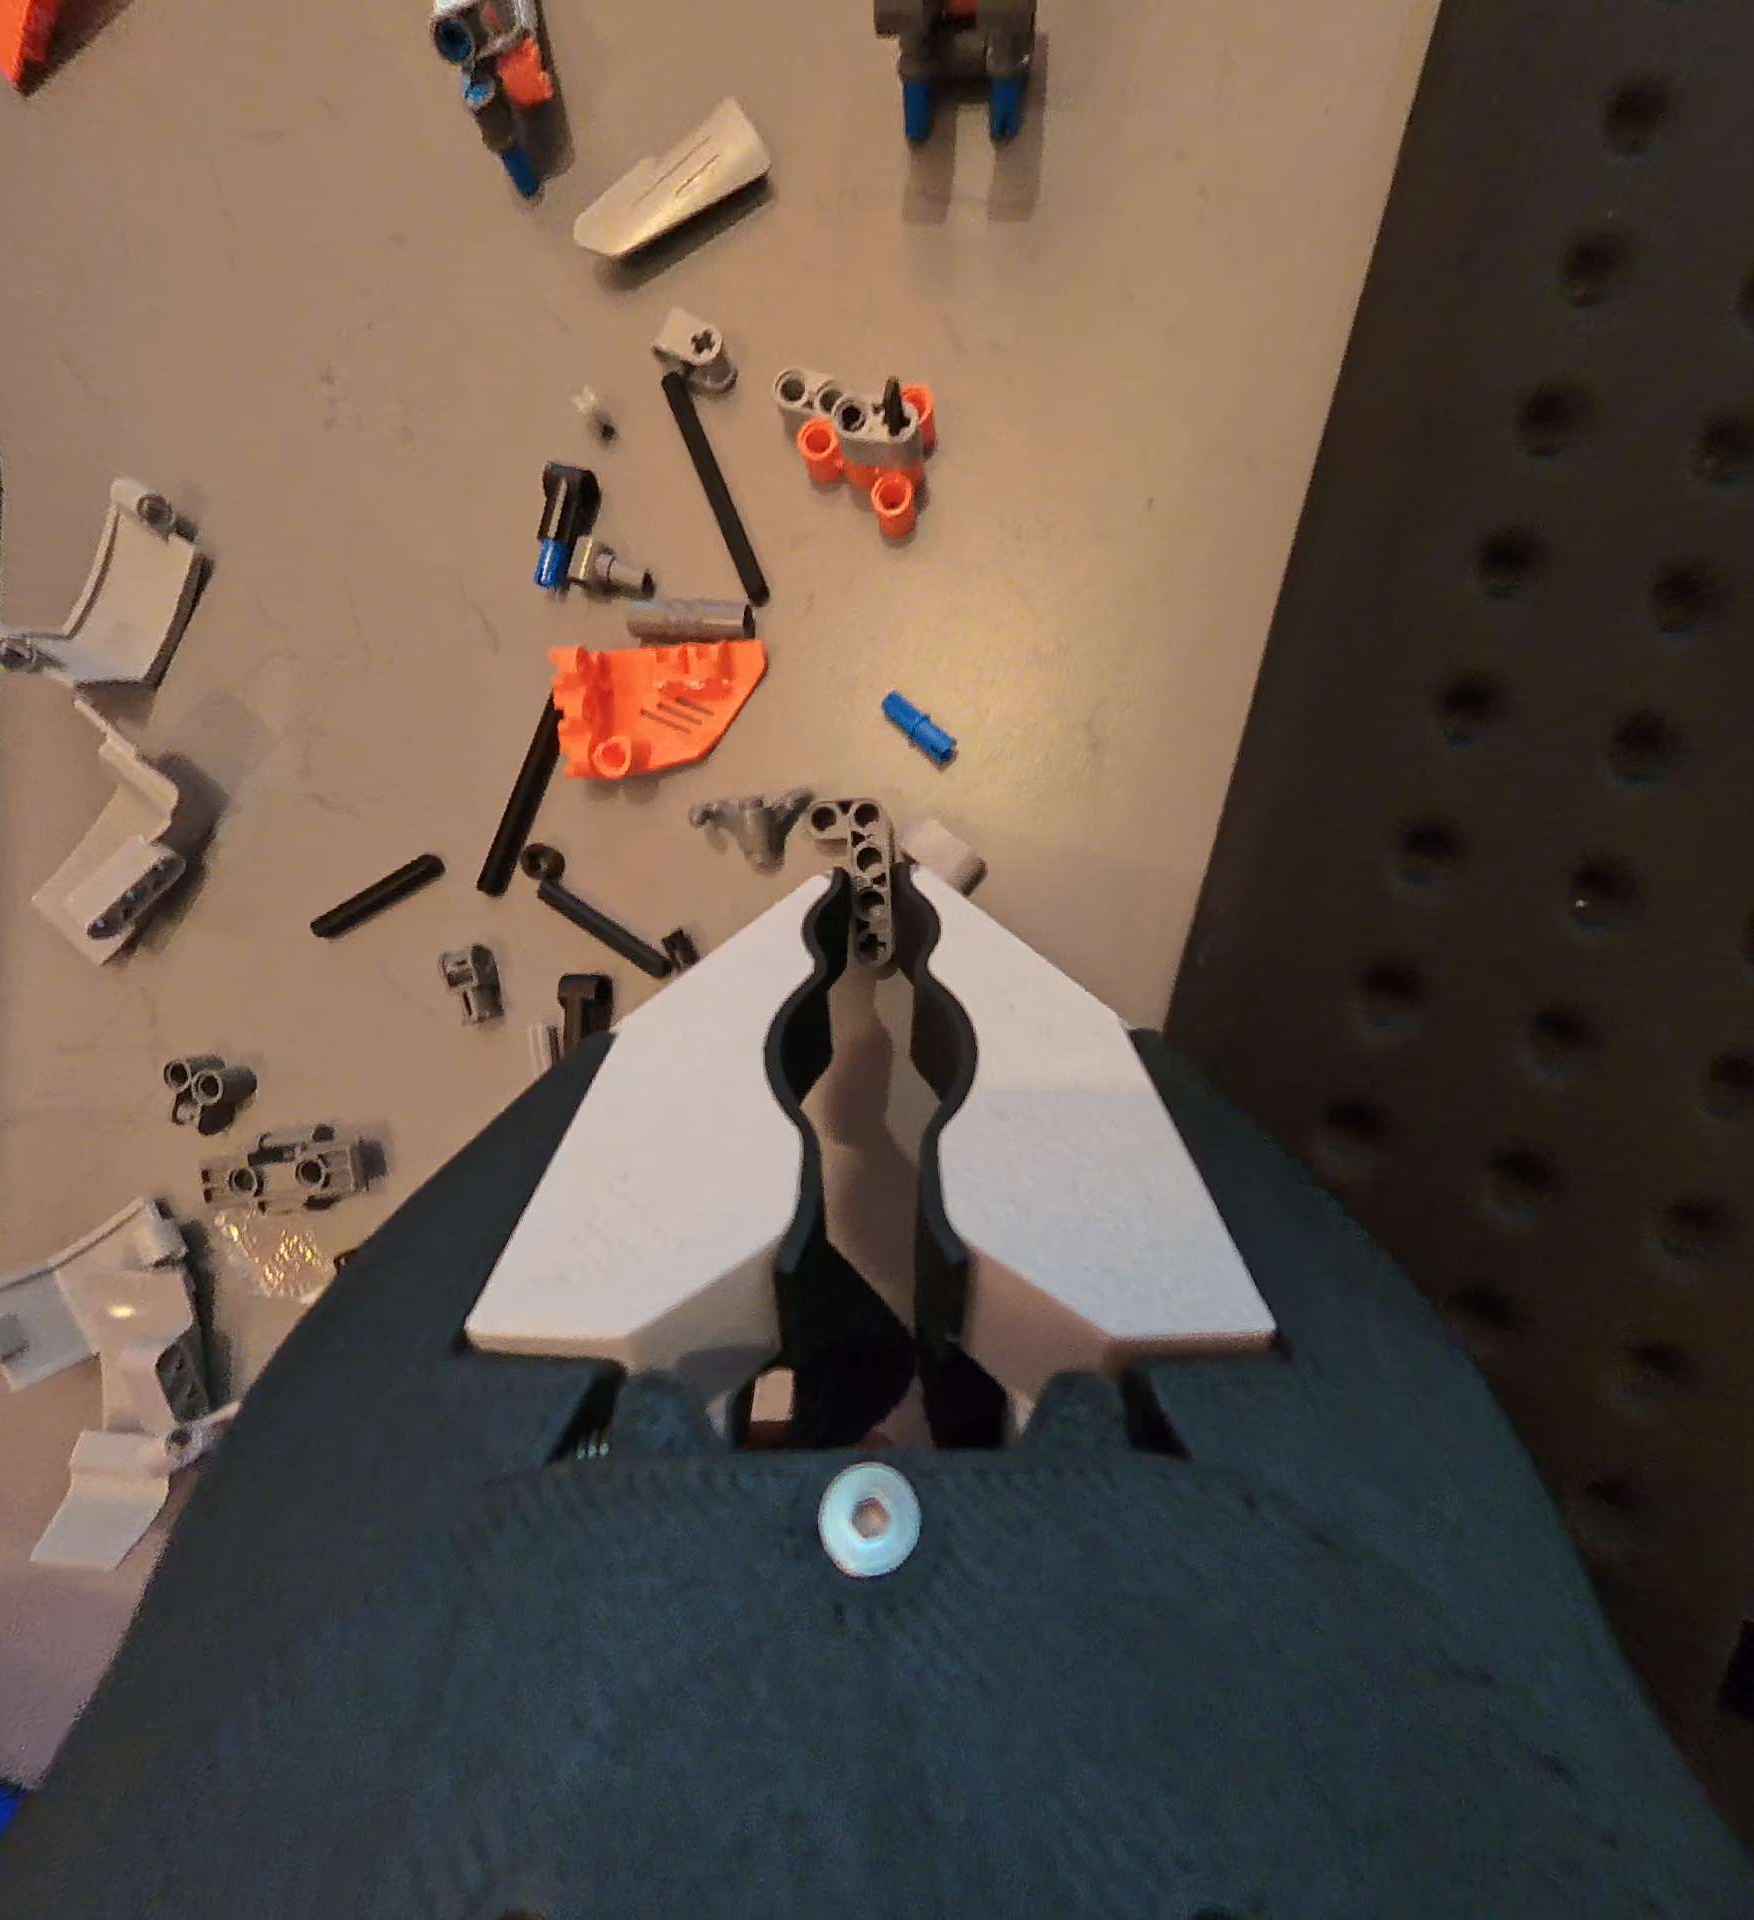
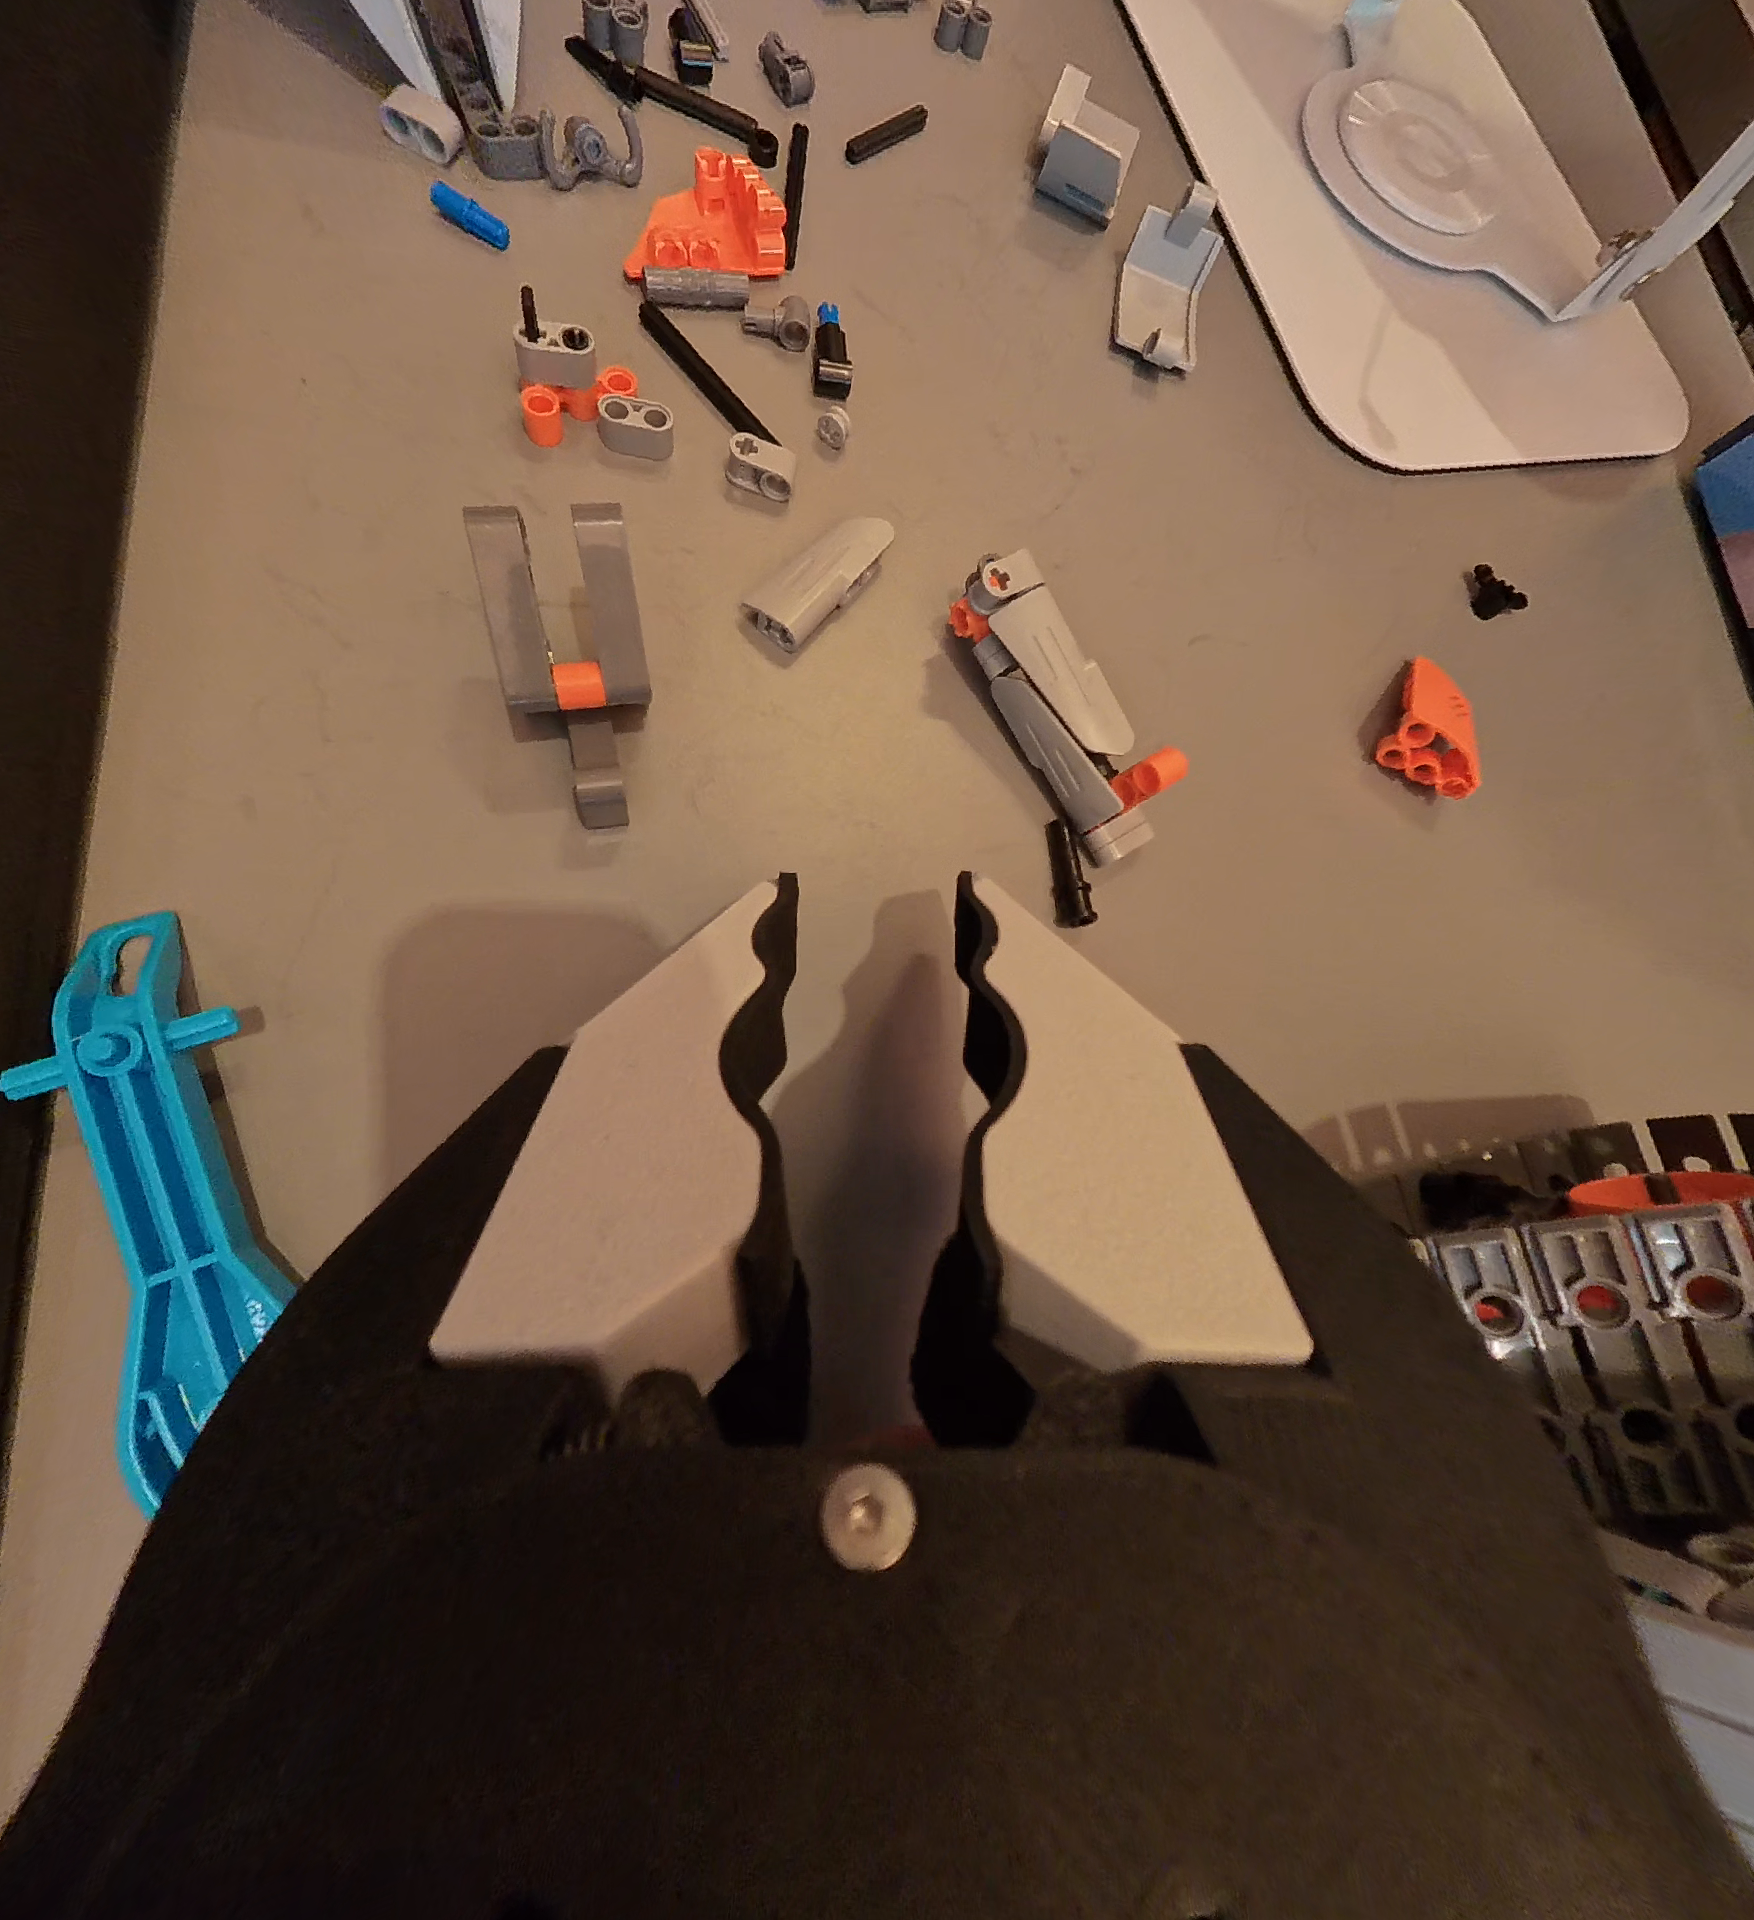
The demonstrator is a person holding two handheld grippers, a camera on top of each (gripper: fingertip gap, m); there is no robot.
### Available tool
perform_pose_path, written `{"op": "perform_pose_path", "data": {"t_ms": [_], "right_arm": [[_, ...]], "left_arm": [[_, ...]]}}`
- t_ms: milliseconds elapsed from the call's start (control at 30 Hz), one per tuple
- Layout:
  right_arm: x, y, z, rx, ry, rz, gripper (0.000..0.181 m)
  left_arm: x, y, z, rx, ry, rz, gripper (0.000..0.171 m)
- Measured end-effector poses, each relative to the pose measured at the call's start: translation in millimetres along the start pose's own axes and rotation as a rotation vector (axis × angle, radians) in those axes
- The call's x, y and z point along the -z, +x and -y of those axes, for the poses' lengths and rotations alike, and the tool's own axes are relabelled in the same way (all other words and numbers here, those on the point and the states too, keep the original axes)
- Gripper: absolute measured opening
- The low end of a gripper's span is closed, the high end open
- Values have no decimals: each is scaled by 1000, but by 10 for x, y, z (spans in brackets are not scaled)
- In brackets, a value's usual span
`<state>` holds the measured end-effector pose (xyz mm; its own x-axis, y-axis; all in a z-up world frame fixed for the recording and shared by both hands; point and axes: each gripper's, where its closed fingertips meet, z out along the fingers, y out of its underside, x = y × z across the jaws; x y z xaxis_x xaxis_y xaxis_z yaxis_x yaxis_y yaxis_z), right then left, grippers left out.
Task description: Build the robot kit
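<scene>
Grey-beige tabletop (image 1: 1008, 582), warm dim light, littered w/ small plastic construction-set parts; black perforated panel (image 1: 1579, 727) along its right edge in left wrist view.

Left gripper (image 1: 871, 914): jaws clenched on a dark grey angled beam (image 1: 865, 878), pinched at the fingertips. Beam's long arm runs back between the fingers, roughly along the gripper axis; its short arm bends off to the left just past the tips. Row of pin holes faces the camera. Whether it is lifted or resting on the table: cannot tell.

Handling, as judged: rigid moulded plastic, very light, smooth faces, so liable to swivel in a tip-only pinch. Not fragile. Best hold is across the flat sides of the long arm, clear of the bend.

Near it: small grey clip-like part (image 1: 753, 826) just left, pale grey connector (image 1: 940, 847) just right, orange panel (image 1: 655, 707) ahead-left, blue pin (image 1: 920, 729) ahead-right. Black axles (image 1: 715, 488) farther out.

Right gripper (image 2: 875, 883): jaws released, gap clear, nothing between. Hovers over bare table. Nearest item: black pin (image 2: 1070, 873) just right of the tips, at the end of a grey-and-orange sub-assy (image 2: 1055, 696). Grey U-shaped assy w/ orange bush (image 2: 561, 623) ahead-left. Turquoise separator tool (image 2: 151, 1174) at left, grey tracked model (image 2: 1662, 1299) at right, white stand base (image 2: 1424, 343) far right.
</scene>
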<state>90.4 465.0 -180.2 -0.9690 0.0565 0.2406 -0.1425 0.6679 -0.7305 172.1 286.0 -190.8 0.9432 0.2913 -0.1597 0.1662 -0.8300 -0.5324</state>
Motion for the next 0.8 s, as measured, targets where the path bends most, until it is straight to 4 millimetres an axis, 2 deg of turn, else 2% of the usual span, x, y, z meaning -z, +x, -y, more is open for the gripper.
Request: {"op": "perform_pose_path", "data": {"t_ms": [167,300,500,800], "right_arm": [[-3,-6,-9,0,0,6,28],[4,-2,0,-2,8,7,28],[6,6,3,-6,14,6,29],[5,23,-13,-12,13,4,29]], "left_arm": [[-89,14,145,-17,48,-9,7],[-131,-66,236,-23,97,28,17],[-62,-172,436,-17,227,79,22],[-39,-344,454,6,263,160,23]]}}
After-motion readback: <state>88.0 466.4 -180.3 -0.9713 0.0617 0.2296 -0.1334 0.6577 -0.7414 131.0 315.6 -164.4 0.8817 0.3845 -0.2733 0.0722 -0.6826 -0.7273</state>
